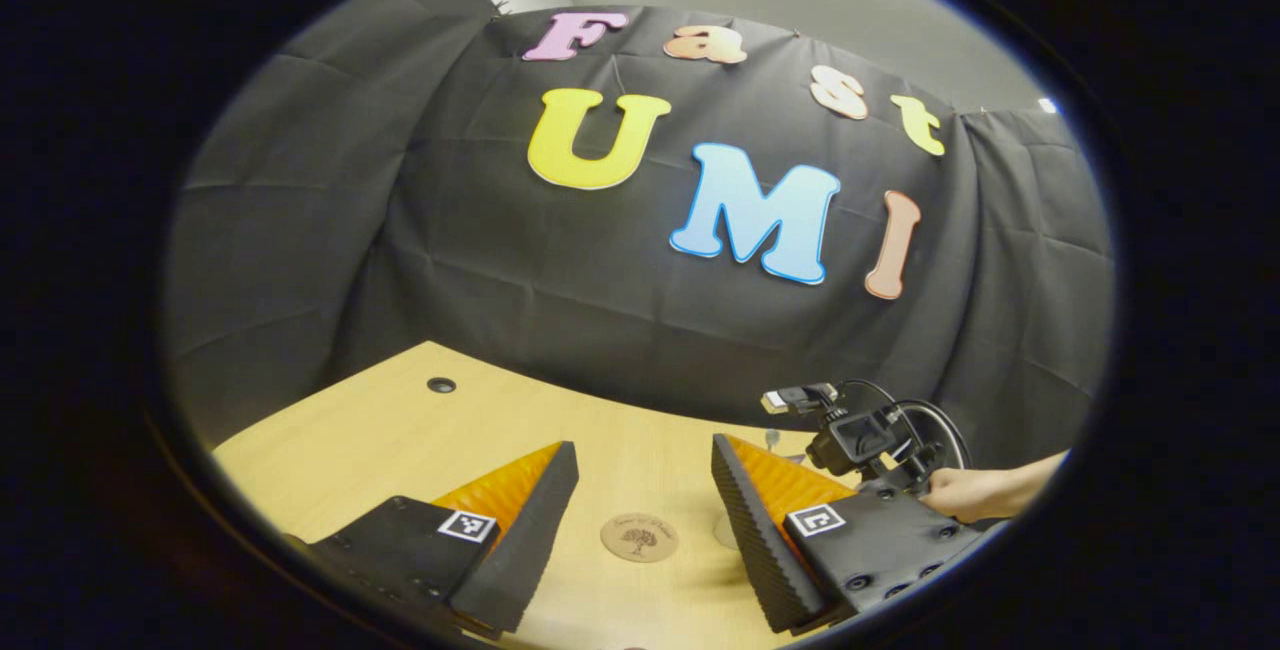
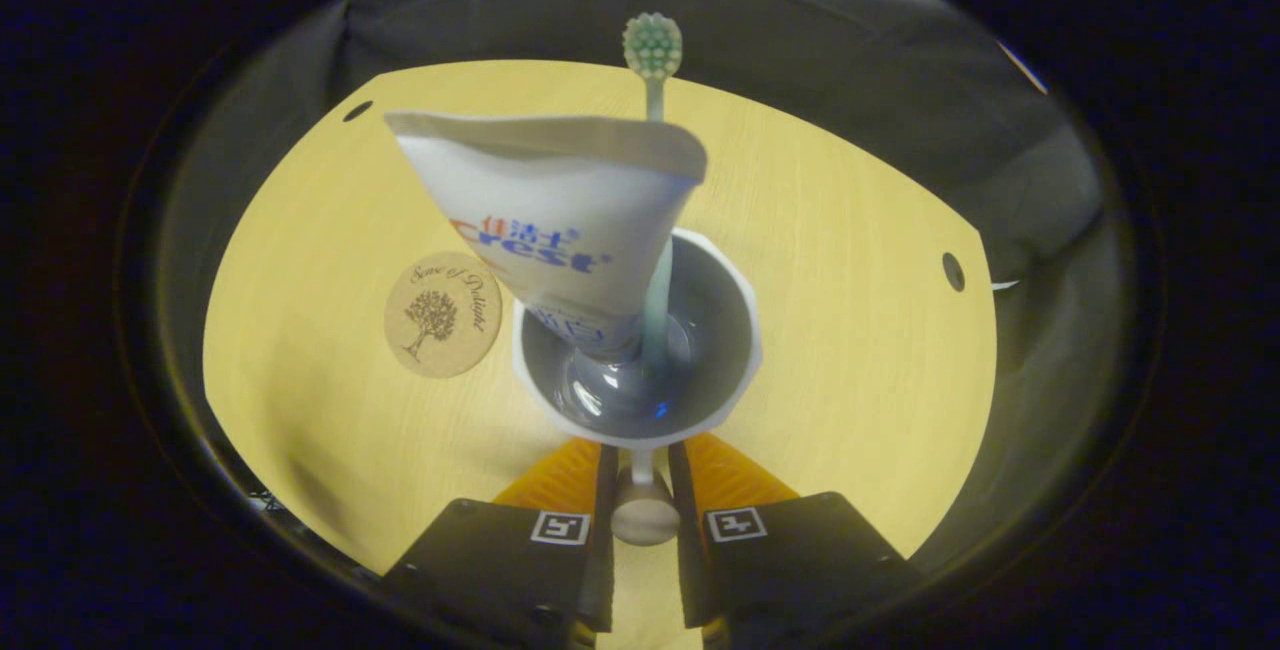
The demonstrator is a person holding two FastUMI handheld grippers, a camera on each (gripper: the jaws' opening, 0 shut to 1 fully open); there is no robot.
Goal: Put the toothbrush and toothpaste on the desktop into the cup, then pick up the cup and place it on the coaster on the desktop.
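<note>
A white cup (image 2: 735,330) holds the white toothpaste tube (image 2: 560,210) and a pale green toothbrush (image 2: 652,50), both upright and leaning on its rim. My right gripper (image 2: 642,460) is shut on the cup's handle (image 2: 643,510). A round cork coaster (image 2: 441,313) with a tree print lies on the desk just left of the cup. In the left gripper view the coaster (image 1: 639,537) lies between the fingers of my open left gripper (image 1: 643,450), which hold nothing. The right gripper's body (image 1: 850,435) and the hand (image 1: 975,492) holding it are at the right.
The light wooden desk (image 2: 850,230) has round cable holes at its far left (image 2: 357,111) and at its right edge (image 2: 953,272). Black cloth closes off the back and sides of the desk.
</note>
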